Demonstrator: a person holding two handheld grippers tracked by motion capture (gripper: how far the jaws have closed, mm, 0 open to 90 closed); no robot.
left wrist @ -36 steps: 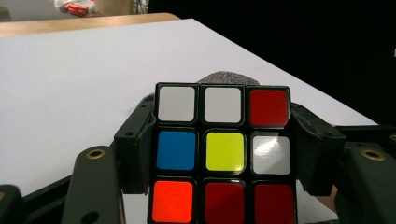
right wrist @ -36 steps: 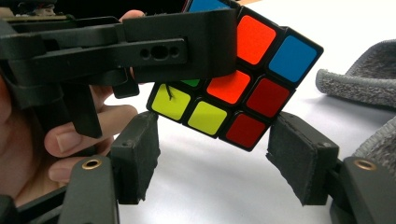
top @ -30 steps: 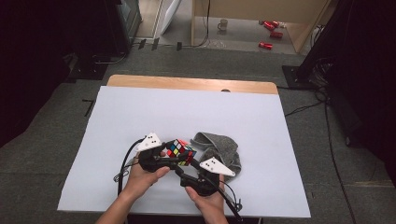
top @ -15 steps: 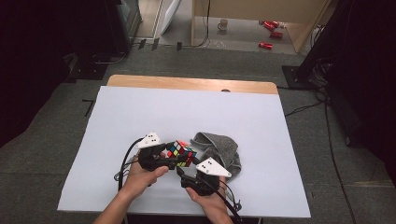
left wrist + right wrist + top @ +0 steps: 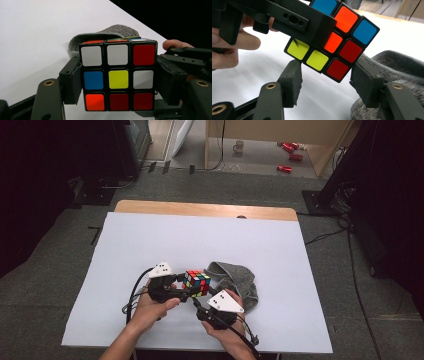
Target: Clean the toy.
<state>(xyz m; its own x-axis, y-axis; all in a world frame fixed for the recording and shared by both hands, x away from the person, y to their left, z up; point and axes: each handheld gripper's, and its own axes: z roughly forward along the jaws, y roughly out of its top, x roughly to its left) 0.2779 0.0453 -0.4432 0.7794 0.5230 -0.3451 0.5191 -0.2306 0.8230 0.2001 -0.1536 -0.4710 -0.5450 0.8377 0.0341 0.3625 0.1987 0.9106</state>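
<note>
Scrambled colours are still showing on the Rubik's cube (image 5: 118, 77), so solving is far from done; the left gripper (image 5: 175, 287) is clamping it above the white counter (image 5: 150, 240), while the right gripper (image 5: 325, 82) has just been closing its jaws around a lower corner, not yet pressing. A grey knitted cloth (image 5: 235, 280) is lying beside it, in a dim room.

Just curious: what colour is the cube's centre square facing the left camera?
Yellow, on the cube; clearest in the left gripper view.
</note>
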